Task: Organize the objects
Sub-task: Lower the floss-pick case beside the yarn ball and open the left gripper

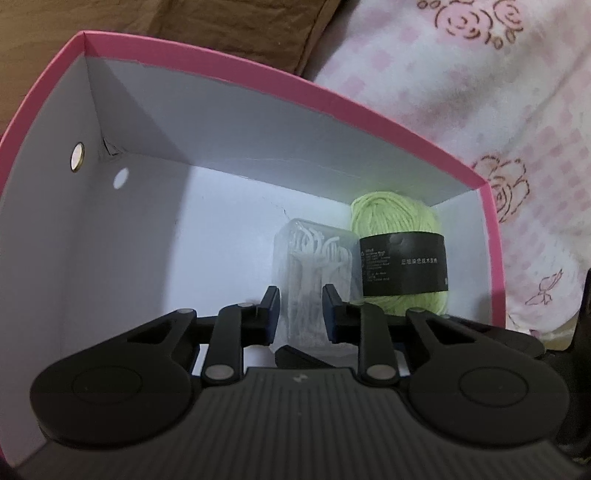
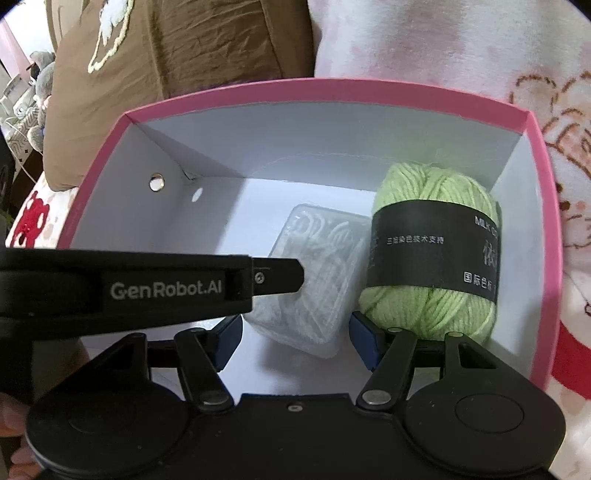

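Observation:
A pink box with a white inside (image 1: 207, 77) (image 2: 532, 155) holds a clear plastic case of floss picks (image 1: 314, 251) (image 2: 314, 258) and a ball of light green yarn with a black label (image 1: 399, 236) (image 2: 432, 243), side by side. My left gripper (image 1: 301, 310) is down in the box with its jaws on either side of the clear case, which rests on the box floor. It also shows in the right wrist view (image 2: 288, 275), reaching in from the left. My right gripper (image 2: 295, 339) is open and empty, above the near edge of the box.
The box sits on a bed with a pink and white rose-patterned blanket (image 1: 461, 92) (image 2: 443, 40). A brown cushion (image 1: 184, 22) (image 2: 166, 62) lies behind the box. A metal rivet (image 1: 77, 157) (image 2: 157, 181) is set in the box's left wall.

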